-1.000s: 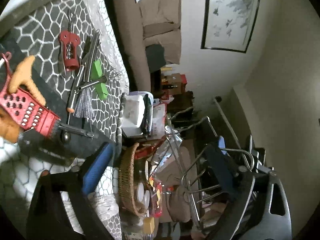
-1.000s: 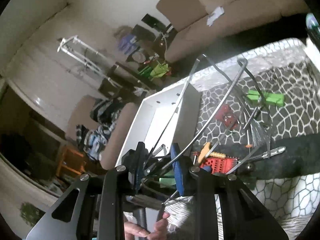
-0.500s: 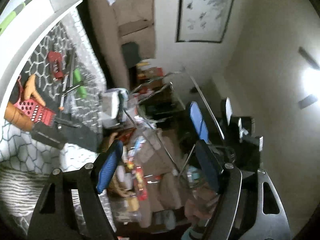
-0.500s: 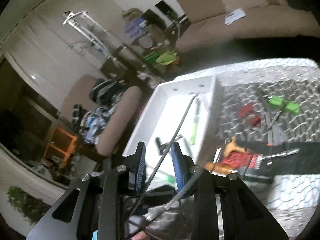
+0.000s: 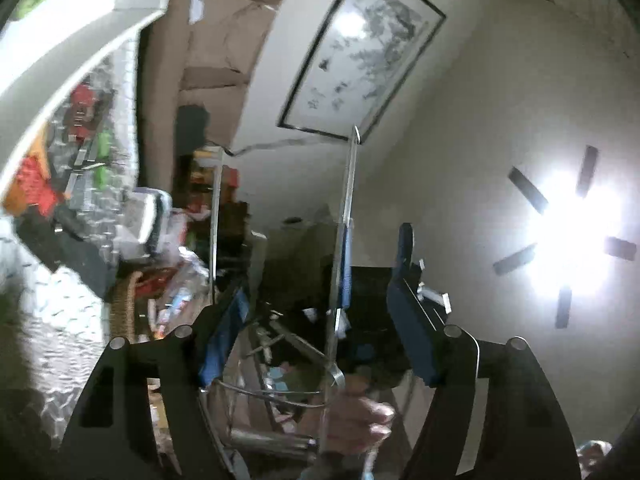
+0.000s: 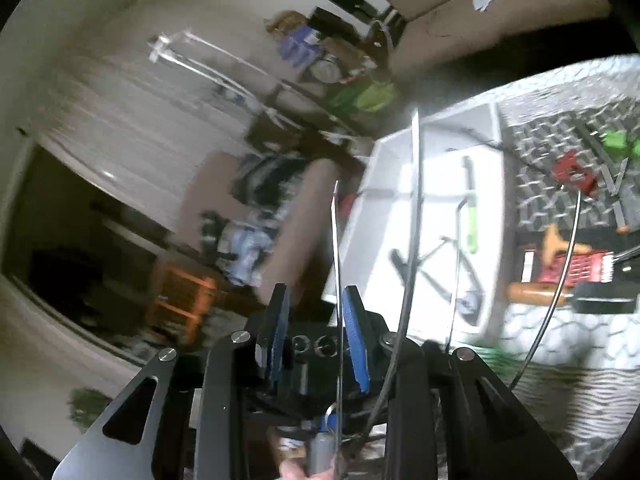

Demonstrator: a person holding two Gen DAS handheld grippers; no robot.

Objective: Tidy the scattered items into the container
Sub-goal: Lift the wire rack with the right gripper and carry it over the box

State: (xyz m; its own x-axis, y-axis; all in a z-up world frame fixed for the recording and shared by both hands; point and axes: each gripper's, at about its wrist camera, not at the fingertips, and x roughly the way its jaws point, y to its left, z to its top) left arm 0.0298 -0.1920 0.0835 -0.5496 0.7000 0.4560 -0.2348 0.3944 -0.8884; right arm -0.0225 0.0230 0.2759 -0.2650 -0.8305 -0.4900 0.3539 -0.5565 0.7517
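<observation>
L fingers [image 5: 224, 332] tilted up, maybe empty.

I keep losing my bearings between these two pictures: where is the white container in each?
Left wrist view: the white container fills the upper left corner, seen from outside its wall.
Right wrist view: it sits right of centre, open, with a green-handled tool inside.
Shared landmark: the red grater on the patterned cloth beside it.

Thin wire loops [image 6: 414, 216] rise past the right hand-held gripper [image 6: 316, 332], white container [image 6: 436, 208] beyond.
</observation>
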